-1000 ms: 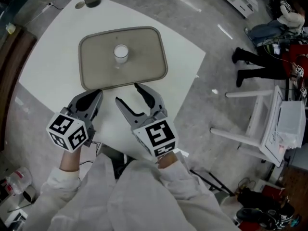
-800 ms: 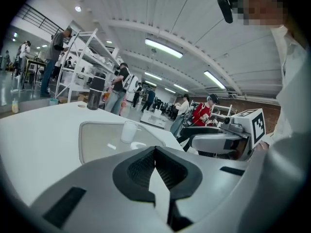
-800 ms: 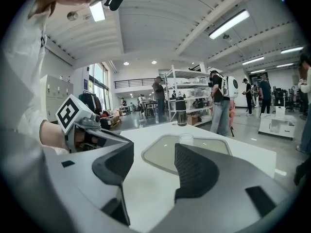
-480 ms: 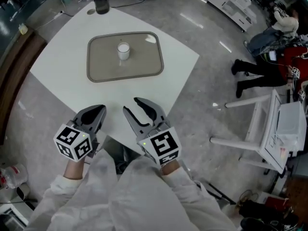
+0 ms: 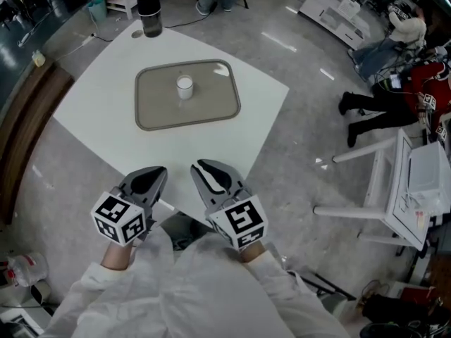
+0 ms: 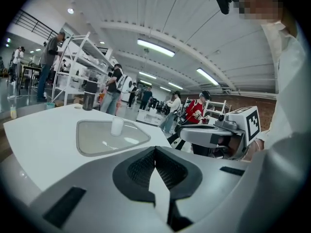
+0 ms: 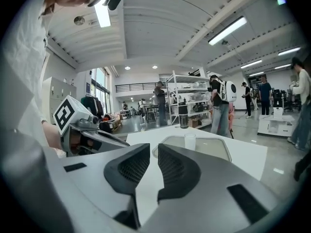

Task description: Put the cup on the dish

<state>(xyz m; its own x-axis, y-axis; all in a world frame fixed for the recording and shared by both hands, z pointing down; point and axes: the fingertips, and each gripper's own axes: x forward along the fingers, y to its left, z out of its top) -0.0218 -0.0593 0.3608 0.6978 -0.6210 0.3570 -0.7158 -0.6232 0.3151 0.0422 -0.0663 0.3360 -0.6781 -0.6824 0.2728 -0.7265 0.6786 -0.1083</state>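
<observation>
One cup (image 5: 184, 86) stands on the dish (image 5: 156, 108), well beyond the left tool (image 5: 156, 174).

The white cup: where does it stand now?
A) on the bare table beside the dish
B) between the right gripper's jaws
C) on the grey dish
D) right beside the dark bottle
C: the cup stands upright near the middle of the dish, well apart from the bottle.
</observation>
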